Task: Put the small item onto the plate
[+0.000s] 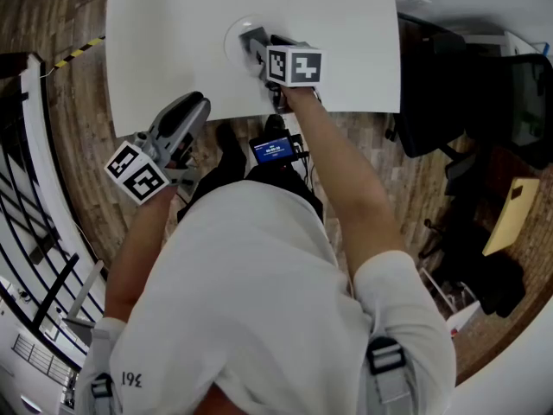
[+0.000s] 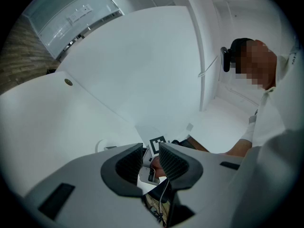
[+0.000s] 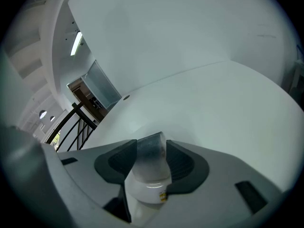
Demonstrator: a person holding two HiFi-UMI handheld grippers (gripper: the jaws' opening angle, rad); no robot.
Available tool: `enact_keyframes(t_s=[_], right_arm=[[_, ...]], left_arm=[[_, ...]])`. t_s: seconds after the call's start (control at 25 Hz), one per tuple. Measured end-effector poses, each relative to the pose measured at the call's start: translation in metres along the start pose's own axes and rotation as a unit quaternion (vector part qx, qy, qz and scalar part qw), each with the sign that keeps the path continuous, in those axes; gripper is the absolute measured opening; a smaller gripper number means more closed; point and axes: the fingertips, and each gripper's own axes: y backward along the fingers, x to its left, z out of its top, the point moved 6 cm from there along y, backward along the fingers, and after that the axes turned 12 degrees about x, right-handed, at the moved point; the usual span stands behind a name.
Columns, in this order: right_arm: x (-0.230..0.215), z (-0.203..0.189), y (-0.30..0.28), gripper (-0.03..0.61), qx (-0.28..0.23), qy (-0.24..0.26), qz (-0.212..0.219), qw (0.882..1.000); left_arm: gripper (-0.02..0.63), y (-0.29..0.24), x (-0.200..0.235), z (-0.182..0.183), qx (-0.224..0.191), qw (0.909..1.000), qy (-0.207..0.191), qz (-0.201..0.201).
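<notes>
A white plate [image 1: 232,35] lies on the white table [image 1: 164,33], near its front edge. My right gripper [image 1: 251,41] hovers over the plate, shut on the small item [image 3: 149,167], a little white bottle with a clear top that stands between the pads. In the head view the jaws hide the item. My left gripper [image 1: 200,102] hangs at the table's front edge, left of the plate and apart from it. Its jaws stand a narrow gap apart with nothing between them [image 2: 151,158]. Through that gap I see the right gripper's marker cube [image 2: 157,144] and the plate's rim [image 2: 101,145].
The table's front edge [image 1: 225,115] runs just ahead of my body. Black office chairs [image 1: 449,93] stand to the right on the wooden floor, with a yellow board [image 1: 510,214] beyond them. A black railing [image 1: 34,197] runs along the left.
</notes>
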Motion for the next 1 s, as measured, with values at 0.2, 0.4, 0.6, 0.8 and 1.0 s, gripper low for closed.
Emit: enact_keyframes(t_s=[0.2, 0.4, 0.6, 0.8, 1.0], right_arm=[[0.003, 0.002, 0.011, 0.187, -0.015, 0.000, 0.003, 1.000], [0.002, -0.002, 0.024, 0.187, -0.024, -0.001, -0.001, 1.000], [0.006, -0.007, 0.037, 0.187, -0.036, -0.002, 0.006, 0.999], [0.014, -0.010, 0.057, 0.135, -0.048, 0.006, 0.021, 0.999], [0.020, -0.015, 0.076, 0.003, -0.056, 0.008, 0.026, 0.998]], left_arm=[[0.103, 0.001, -0.001, -0.002, -0.001, 1.0000, -0.002, -0.002], [0.103, 0.001, -0.004, -0.002, -0.003, 1.0000, -0.005, -0.007], [0.103, 0.002, -0.008, -0.004, -0.002, 0.9999, -0.007, -0.013], [0.103, 0.006, -0.010, -0.002, -0.004, 0.9997, -0.008, -0.024], [0.103, 0.013, -0.014, -0.006, -0.002, 0.9994, -0.009, -0.034]])
